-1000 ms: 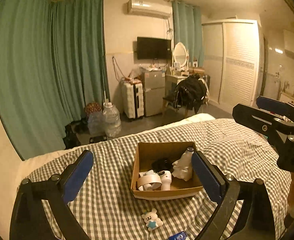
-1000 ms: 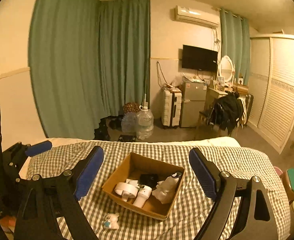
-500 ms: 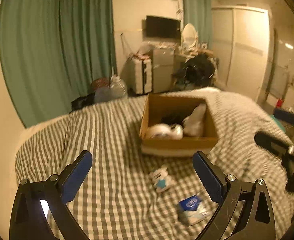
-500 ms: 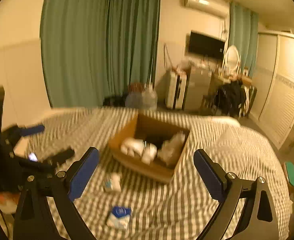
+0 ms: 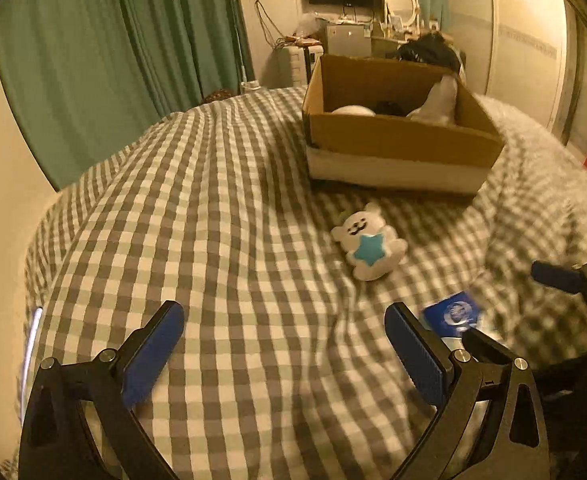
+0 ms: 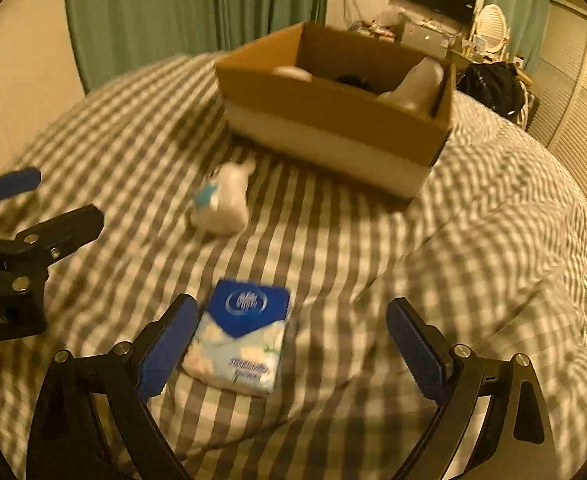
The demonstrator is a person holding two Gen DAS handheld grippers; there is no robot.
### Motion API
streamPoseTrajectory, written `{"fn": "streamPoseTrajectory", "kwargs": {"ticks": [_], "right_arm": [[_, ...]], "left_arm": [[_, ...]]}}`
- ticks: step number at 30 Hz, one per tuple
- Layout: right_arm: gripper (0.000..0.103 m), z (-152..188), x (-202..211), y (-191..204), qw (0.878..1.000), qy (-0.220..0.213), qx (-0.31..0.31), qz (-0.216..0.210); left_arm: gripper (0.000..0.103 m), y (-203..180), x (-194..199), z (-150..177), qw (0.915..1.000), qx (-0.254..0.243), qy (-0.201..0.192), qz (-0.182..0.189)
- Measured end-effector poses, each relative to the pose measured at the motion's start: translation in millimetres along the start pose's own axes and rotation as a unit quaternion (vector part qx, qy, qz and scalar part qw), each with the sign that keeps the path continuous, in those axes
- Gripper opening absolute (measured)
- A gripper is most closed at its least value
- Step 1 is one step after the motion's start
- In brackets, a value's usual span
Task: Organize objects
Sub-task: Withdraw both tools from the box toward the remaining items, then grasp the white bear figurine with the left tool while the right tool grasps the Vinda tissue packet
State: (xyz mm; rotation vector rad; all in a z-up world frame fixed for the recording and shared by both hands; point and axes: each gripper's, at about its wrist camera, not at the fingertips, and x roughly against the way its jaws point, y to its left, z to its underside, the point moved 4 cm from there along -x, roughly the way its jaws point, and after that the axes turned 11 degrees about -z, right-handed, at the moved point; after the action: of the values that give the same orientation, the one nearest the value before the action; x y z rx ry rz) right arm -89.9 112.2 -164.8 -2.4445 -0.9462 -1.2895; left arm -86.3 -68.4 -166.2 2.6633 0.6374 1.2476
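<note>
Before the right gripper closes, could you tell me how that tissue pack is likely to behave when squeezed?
The tissue pack looks soft and plastic-wrapped, so it will probably squash and may slip. It seems light. Lying flat on the bedspread, it should not roll.

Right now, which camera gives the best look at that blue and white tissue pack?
The right wrist view: the tissue pack lies whole and unobstructed on the bedspread. In the left wrist view only its blue top shows, blurred behind that gripper's finger.

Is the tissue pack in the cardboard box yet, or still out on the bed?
Out: tissue pack lies flat on the checkered bedspread, between the open right gripper fingers, short of the cardboard box.
</note>
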Motion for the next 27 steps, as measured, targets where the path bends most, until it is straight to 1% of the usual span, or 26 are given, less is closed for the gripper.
{"fn": "streamPoseTrajectory", "kwargs": {"ticks": [5,8,9,10,11,12,13,14,15,17,19,22,24,27], "right_arm": [[0.096,2,-4,15,1.0,0.003,0.026,-0.005],[0.094,5,-15,22,0.999,0.018,0.034,-0.016],[0.089,7,-18,23,0.999,0.024,0.035,-0.02],[0.087,8,-21,23,0.999,0.029,0.035,-0.021],[0.081,8,-23,23,0.999,0.034,0.035,-0.022],[0.072,8,-26,22,0.998,0.038,0.031,-0.024],[0.068,9,-27,21,0.998,0.043,0.028,-0.029],[0.062,10,-29,21,0.998,0.047,0.026,-0.034],[0.058,11,-31,21,0.998,0.052,0.022,-0.042],[0.057,12,-31,21,0.997,0.053,0.022,-0.042],[0.057,10,-27,21,0.998,0.041,0.021,-0.04],[0.057,4,-11,15,0.999,0.005,0.012,-0.031],[0.057,-3,-1,7,1.0,-0.014,0.003,-0.023],[0.056,-16,14,-10,0.999,-0.039,-0.004,-0.006]], "left_arm": [[0.103,0,-10,3,0.9999,0.003,0.011,-0.002],[0.103,3,-13,3,0.9998,0.01,0.016,-0.002],[0.103,3,-14,4,0.9998,0.011,0.017,-0.002],[0.103,4,-15,5,0.9997,0.012,0.019,-0.003],[0.103,4,-17,4,0.9997,0.013,0.02,-0.004],[0.103,4,-17,4,0.9997,0.014,0.021,-0.005],[0.103,4,-17,4,0.9996,0.014,0.022,-0.006],[0.103,5,-18,5,0.9996,0.014,0.024,-0.007],[0.103,5,-18,5,0.9996,0.015,0.025,-0.008],[0.103,5,-19,5,0.9995,0.014,0.026,-0.008],[0.103,4,-21,4,0.9995,0.014,0.027,-0.012],[0.103,2,-23,0,0.9994,0.014,0.03,-0.009],[0.103,-3,-23,-5,0.9995,0.012,0.029,-0.001],[0.103,-12,-20,-17,0.9992,0.014,0.024,0.027]]}}
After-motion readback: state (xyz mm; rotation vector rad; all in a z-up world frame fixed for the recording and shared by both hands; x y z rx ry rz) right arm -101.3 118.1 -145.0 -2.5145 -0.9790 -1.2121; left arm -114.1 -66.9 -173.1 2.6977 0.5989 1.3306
